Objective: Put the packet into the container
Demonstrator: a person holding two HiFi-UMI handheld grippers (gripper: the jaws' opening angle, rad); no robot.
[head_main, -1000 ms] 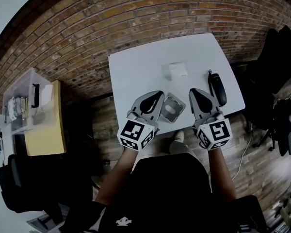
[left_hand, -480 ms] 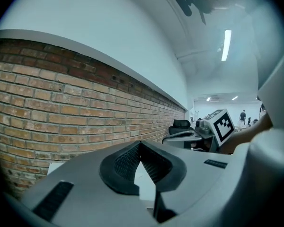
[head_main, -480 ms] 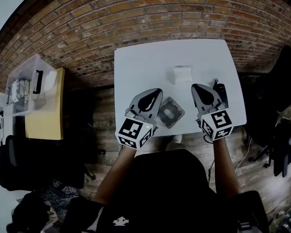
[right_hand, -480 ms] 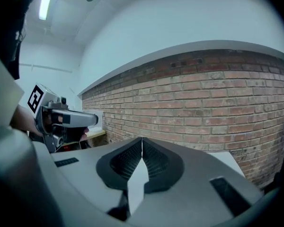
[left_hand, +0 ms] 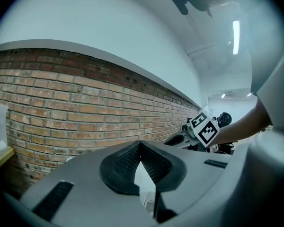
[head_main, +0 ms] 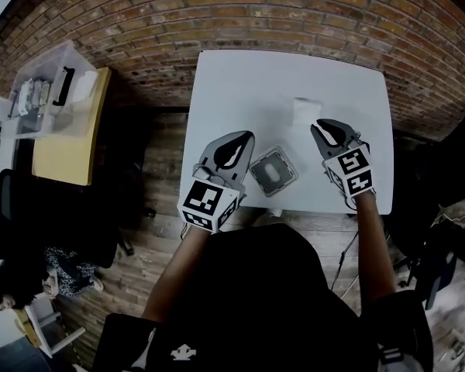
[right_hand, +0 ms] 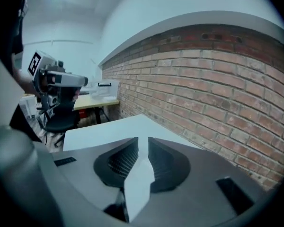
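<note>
One white table (head_main: 232,91) against brick wall (head_main: 217,14)

The grey moulded-plastic left tool (head_main: 242,138) and matching right tool (head_main: 323,127) carry black ribbed pads (left_hand: 125,162) and white cubes (head_main: 208,205) with black square markers; the person wears a black top (head_main: 256,285).

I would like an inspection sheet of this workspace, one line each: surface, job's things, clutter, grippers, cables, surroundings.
Surface: white table, mostly bare.
Job's things: white packet lies on the table, apart from the square grey container near the front edge.
Clutter: nothing seen on the table.
Grippers: left gripper shut, empty, beside the container; right gripper narrowly open, empty, close to the packet.
Cables: perhaps one thin cable on the floor.
Surroundings: brick wall, wooden floor, yellow side table with a clear plastic box.
</note>
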